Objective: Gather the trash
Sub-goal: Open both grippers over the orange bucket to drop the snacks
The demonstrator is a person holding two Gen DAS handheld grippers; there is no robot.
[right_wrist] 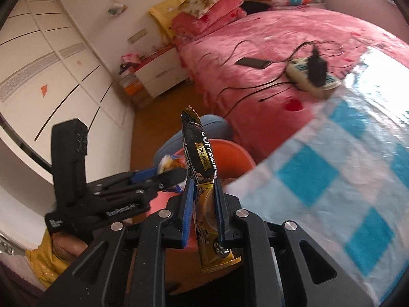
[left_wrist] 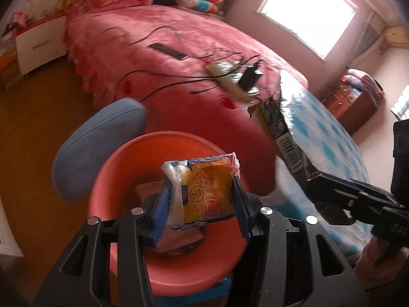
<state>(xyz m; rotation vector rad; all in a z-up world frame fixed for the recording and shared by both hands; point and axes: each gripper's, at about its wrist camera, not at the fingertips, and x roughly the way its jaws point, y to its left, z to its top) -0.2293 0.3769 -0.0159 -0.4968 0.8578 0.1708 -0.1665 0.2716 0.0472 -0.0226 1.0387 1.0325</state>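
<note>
Wardrobe doors [right_wrist: 38,58] appear only beside the right tool [right_wrist: 203,204].

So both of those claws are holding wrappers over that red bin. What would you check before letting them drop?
1. Left gripper clamped on the yellow snack wrapper: ok.
2. Right gripper clamped on the black and yellow sachet: ok.
3. Snack wrapper over the red bin: ok, the bin's mouth shows behind it.
4. Sachet over the bin: cannot tell, it hides most of the opening.
5. Room left in the bin: ok, only some trash at the bottom.
6. Grippers apart from each other: ok, close but not touching.
</note>
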